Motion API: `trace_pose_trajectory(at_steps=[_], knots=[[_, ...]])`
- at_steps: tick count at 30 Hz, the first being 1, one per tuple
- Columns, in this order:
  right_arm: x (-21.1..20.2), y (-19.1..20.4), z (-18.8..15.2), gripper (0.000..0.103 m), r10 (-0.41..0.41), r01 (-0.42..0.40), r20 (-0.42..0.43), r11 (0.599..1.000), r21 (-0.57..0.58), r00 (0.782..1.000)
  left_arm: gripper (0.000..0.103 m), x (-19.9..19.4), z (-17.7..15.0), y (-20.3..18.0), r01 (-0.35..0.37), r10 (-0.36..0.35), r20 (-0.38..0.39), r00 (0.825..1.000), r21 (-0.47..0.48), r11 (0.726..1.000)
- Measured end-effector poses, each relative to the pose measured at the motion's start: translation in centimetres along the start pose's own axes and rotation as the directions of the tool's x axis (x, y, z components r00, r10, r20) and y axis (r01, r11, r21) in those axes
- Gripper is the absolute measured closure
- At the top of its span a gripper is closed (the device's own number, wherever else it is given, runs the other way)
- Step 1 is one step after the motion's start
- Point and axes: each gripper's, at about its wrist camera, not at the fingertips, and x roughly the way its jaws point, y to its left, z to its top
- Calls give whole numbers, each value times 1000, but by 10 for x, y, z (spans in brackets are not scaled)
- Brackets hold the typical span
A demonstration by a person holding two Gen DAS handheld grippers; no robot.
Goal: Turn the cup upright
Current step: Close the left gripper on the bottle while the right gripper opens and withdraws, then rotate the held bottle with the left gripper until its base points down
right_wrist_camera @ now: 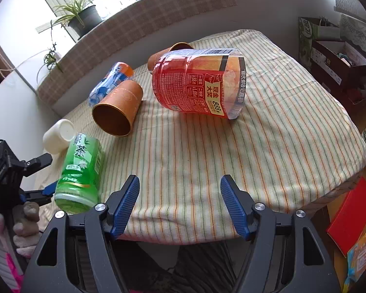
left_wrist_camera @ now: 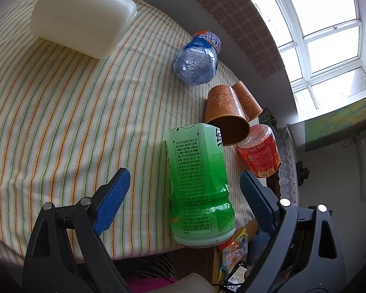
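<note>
Two brown paper cups lie on their sides on the striped tablecloth. The near cup shows its open mouth. The second cup lies behind, partly hidden by the red bottle in the right wrist view. My left gripper is open, its jaws on either side of a lying green tea bottle, not closed on it. My right gripper is open and empty over the table's near edge.
A red bottle, a blue water bottle and a white container lie on the striped tablecloth. Boxes stand beside the table. Plants stand on the windowsill.
</note>
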Motion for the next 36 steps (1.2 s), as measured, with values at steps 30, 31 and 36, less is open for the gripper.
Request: trace_pose_trajectory(at_steps=[30,31,36], knots=[[16,-4,-7,35,-15,15,-32,1000,8,999,40,48,12,-18,-27,30,-71,997,33,999],[16,-4,-7,35,-16,16,-32,1000,8,999,40,47,12,-19,-30,33,-67,997,38,999],[15,-4,-7,35,-21,22,-32,1000,10,999,41,40,8,-25,-52,55,-34,998,77,996]])
